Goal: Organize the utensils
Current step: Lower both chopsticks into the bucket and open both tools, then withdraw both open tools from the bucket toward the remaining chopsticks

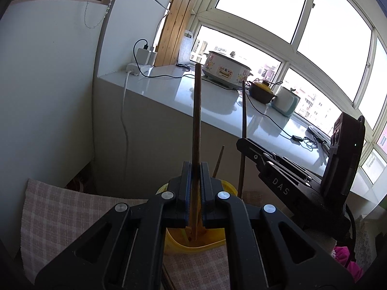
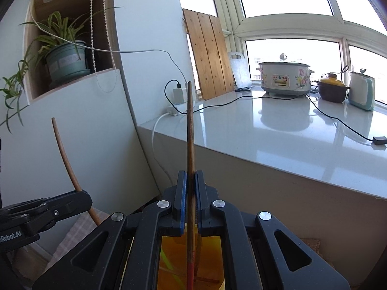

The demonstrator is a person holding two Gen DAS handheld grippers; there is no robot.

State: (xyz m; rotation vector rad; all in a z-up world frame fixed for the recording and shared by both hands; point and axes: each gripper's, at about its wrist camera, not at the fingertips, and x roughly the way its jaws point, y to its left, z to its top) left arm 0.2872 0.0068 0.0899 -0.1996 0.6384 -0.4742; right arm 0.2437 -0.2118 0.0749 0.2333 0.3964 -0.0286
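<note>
Both grippers pinch upright chopsticks: left gripper and right gripper hold them directly above the yellow holder, near side.

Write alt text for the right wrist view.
The right gripper is shut on an upright wooden chopstick above a yellow container. At left, the left gripper holds another chopstick; a white counter with a slow cooker lies behind.

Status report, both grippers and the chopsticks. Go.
Left gripper shut on a chopstick. Right gripper shut on another chopstick. Both upright over the yellow holder. Nothing in the way.
</note>
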